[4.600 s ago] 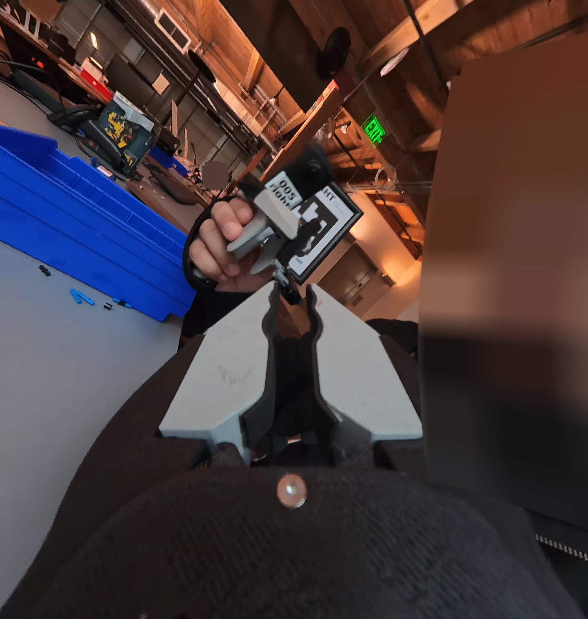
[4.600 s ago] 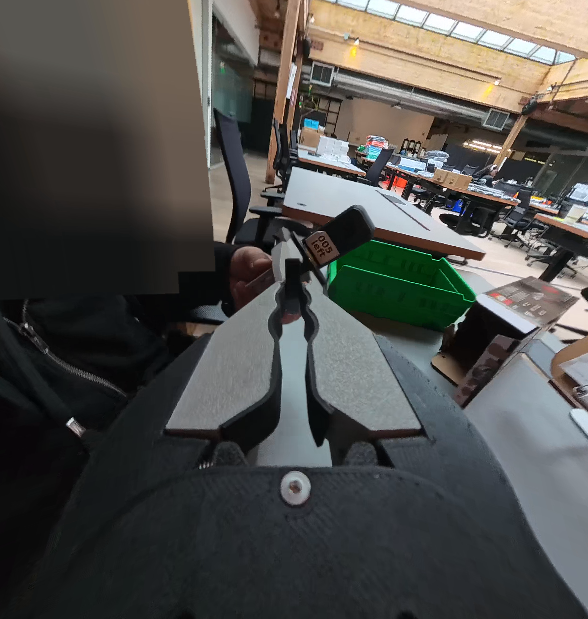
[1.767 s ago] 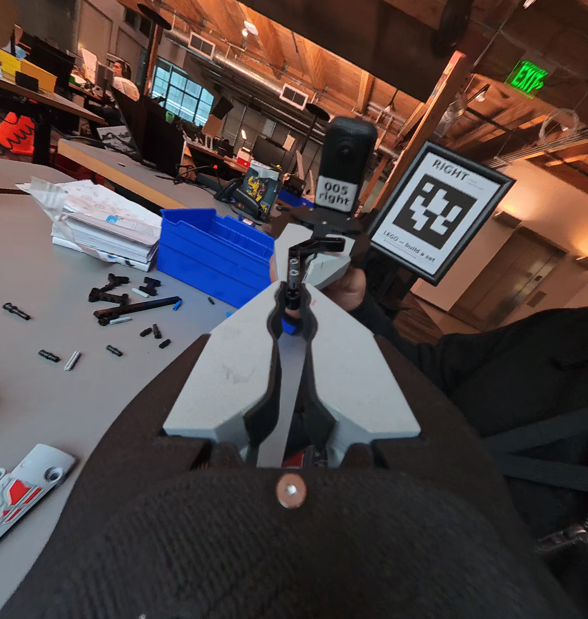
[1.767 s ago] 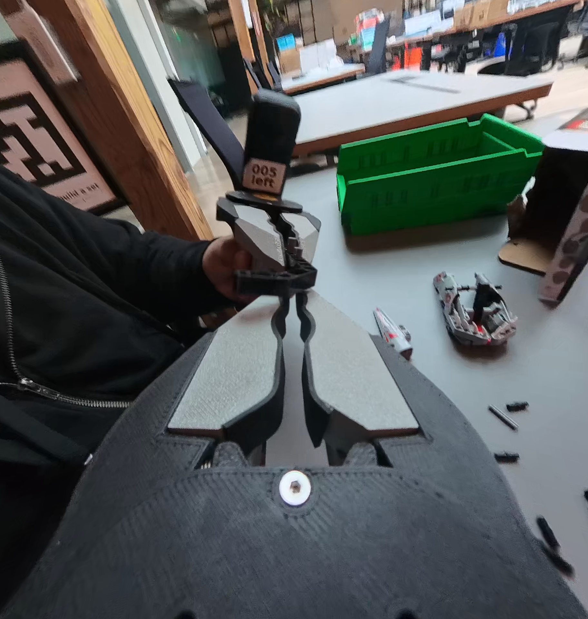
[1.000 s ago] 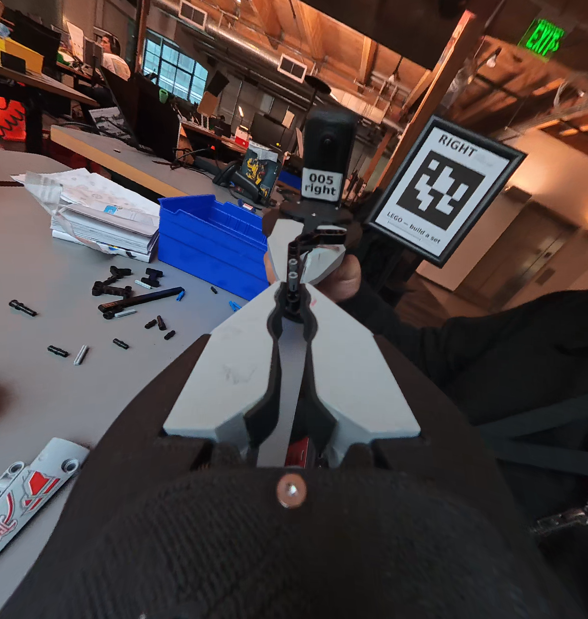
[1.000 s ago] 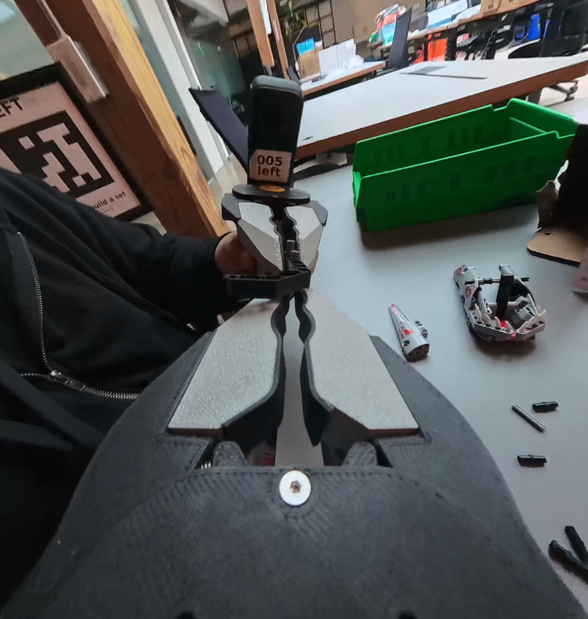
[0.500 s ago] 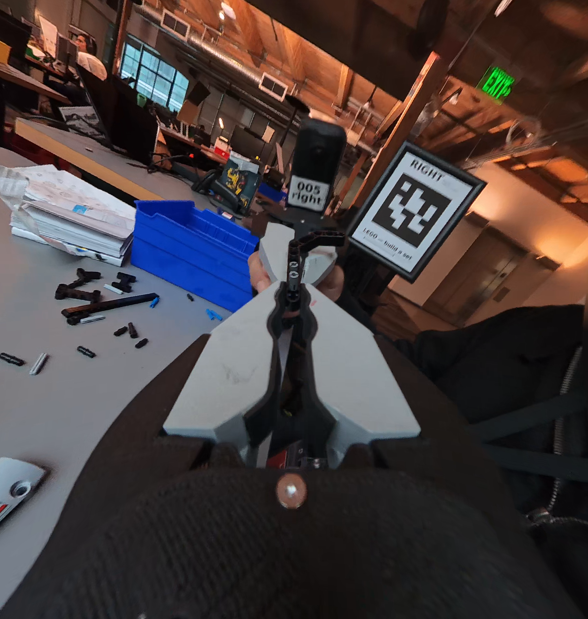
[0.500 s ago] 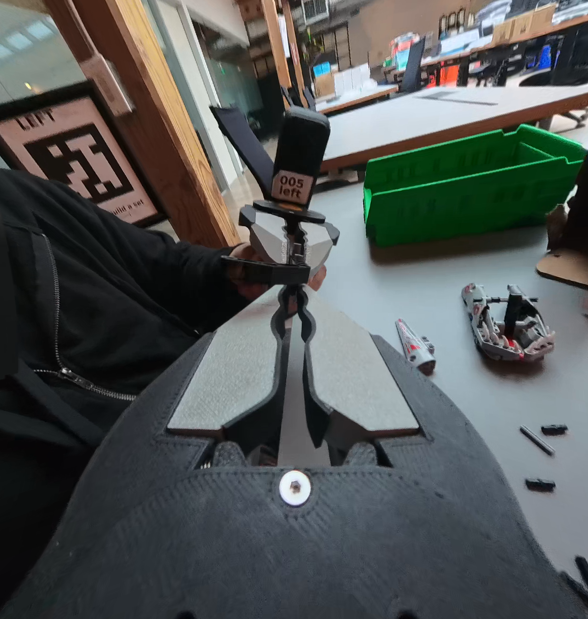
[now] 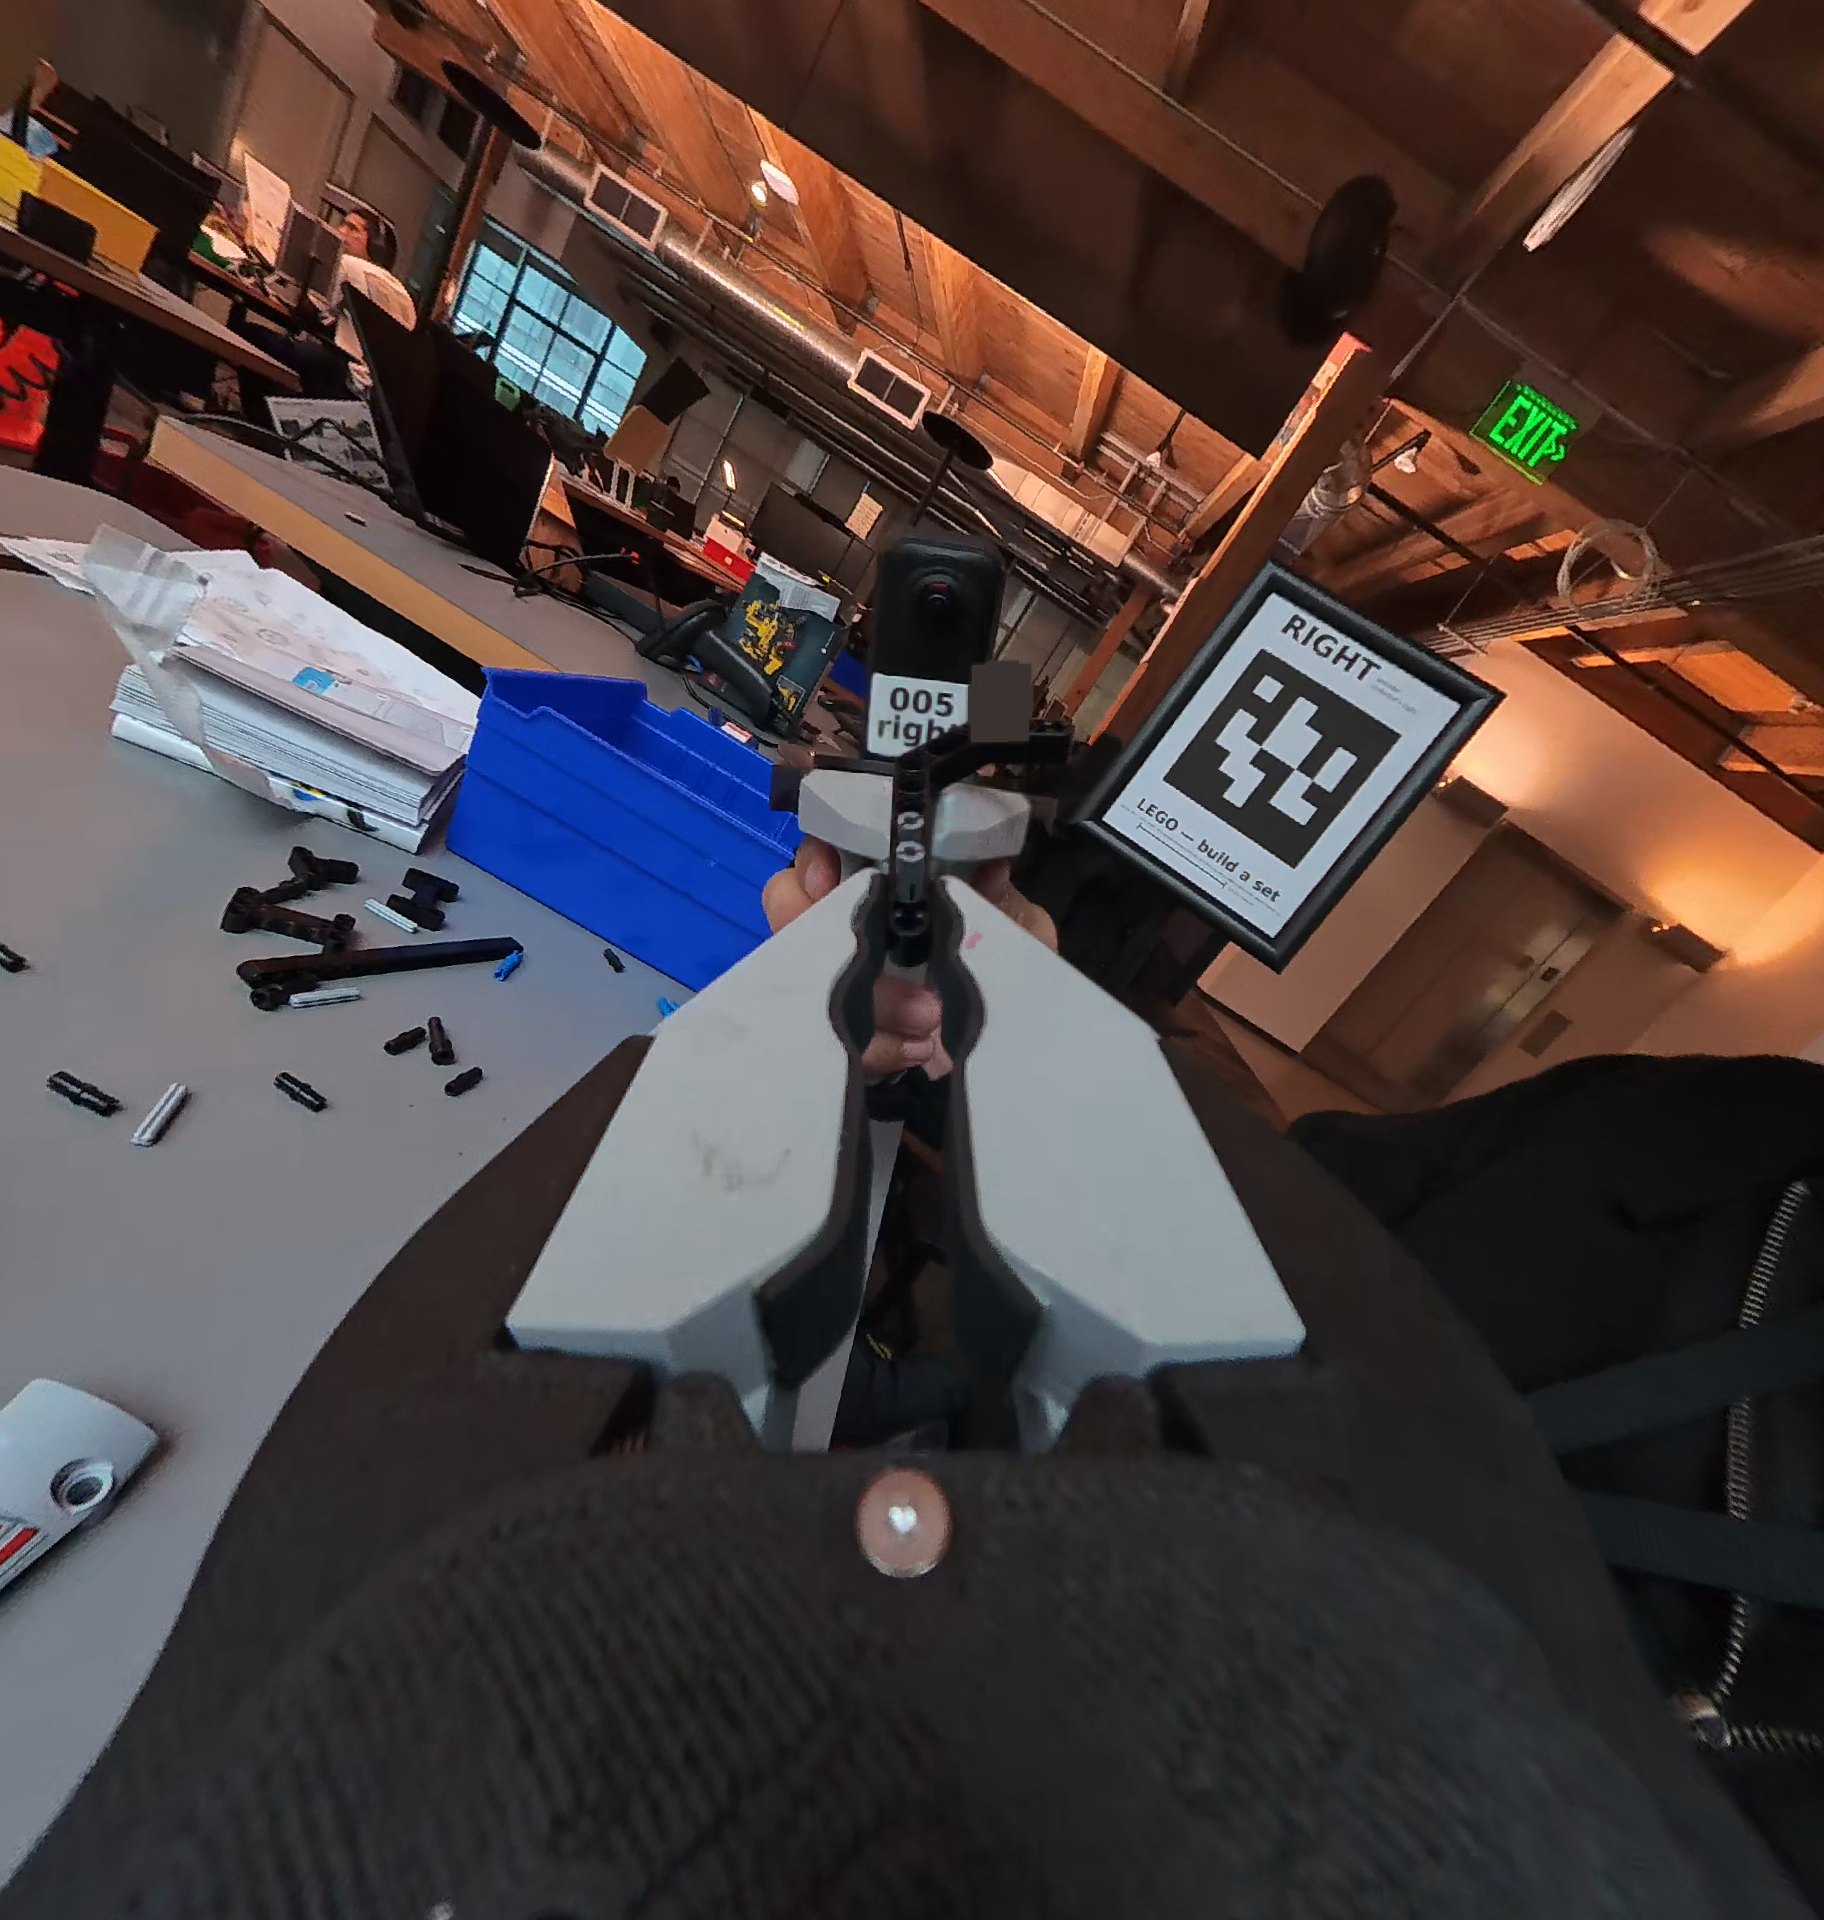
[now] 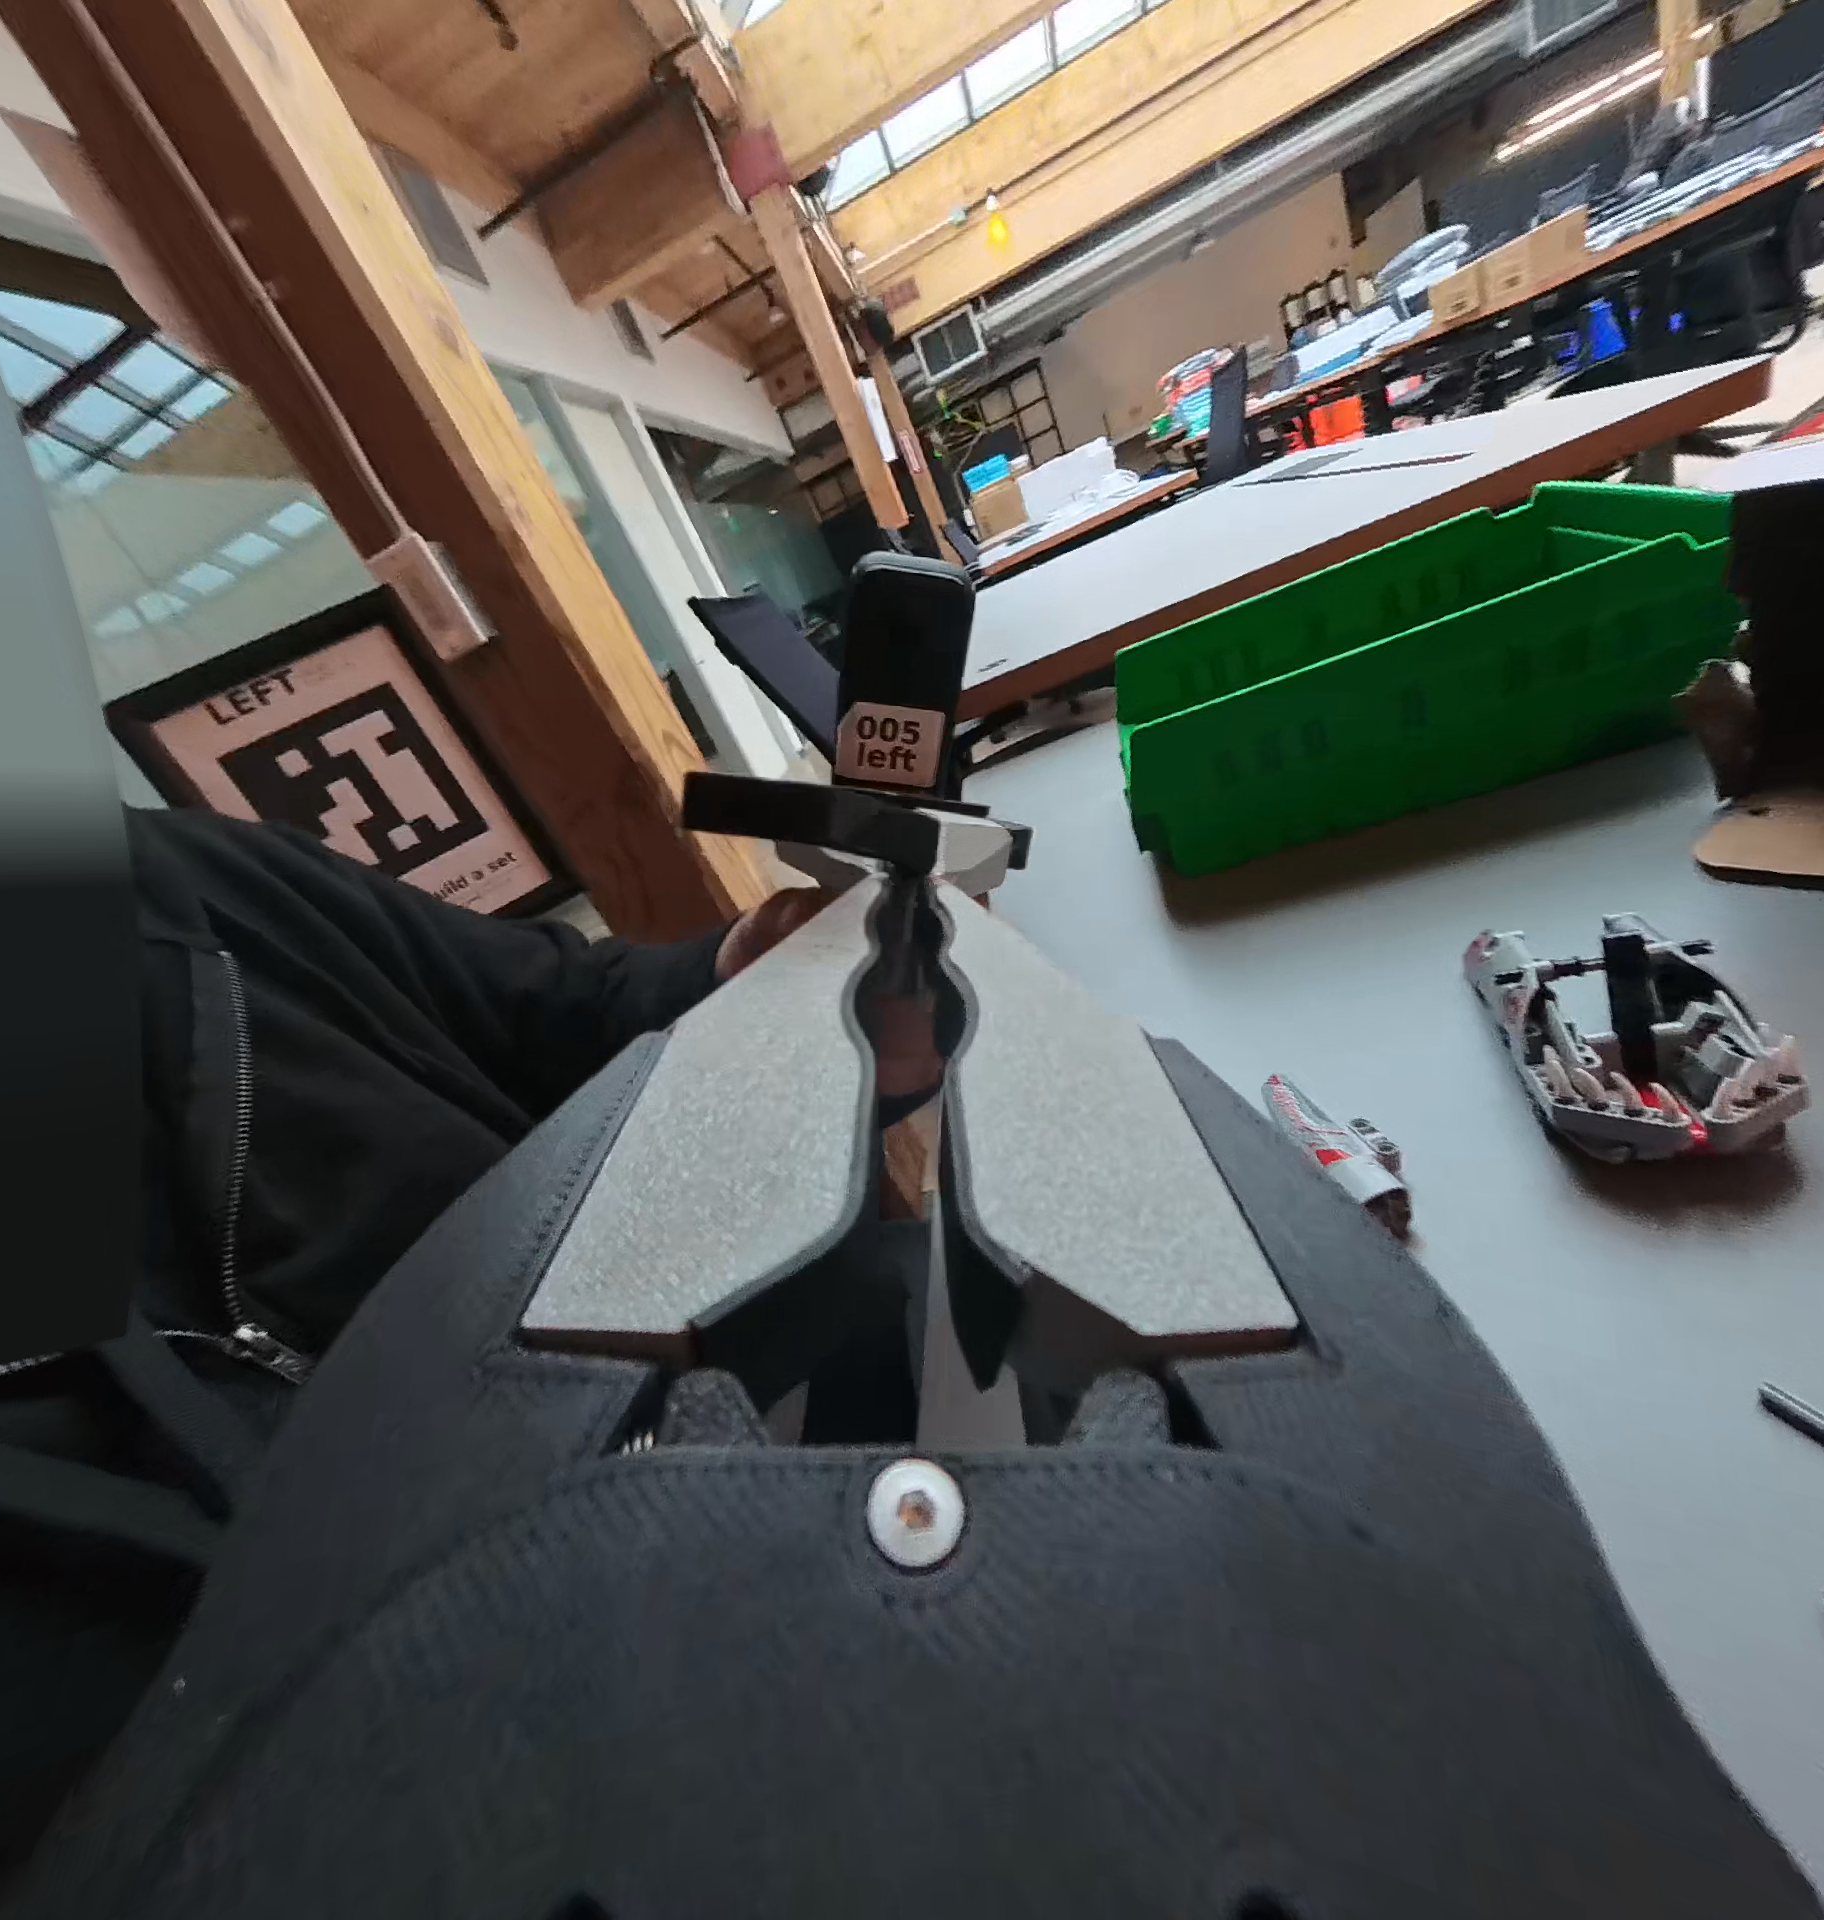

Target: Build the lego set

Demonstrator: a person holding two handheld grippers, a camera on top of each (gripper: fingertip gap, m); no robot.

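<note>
A black lego assembly, an upright holed beam (image 9: 909,847) with a crosspiece (image 9: 934,753) on top, is held in the air between my two grippers, which face each other. My left gripper (image 9: 908,920) is shut on the beam's lower end. In the right wrist view the crosspiece (image 10: 814,816) lies level just above my right gripper (image 10: 906,925), which is shut on the assembly's stem. Each view shows the other gripper just beyond the piece. A part-built grey and red car (image 10: 1635,1049) sits on the grey table (image 10: 1510,1351).
A blue bin (image 9: 617,790), a stack of booklets (image 9: 284,717) and loose black pins and beams (image 9: 368,956) lie on the left. A white and red panel (image 9: 25,1486) is near. A green bin (image 10: 1407,686), a cardboard box (image 10: 1801,727) and another panel (image 10: 1323,1143) are on the right. Less than 4 cm separates the two grippers' tips.
The two grippers have come closer together, lifted above the table. The crosspiece has turned and now lies level across both views. Both grippers keep their hold.
</note>
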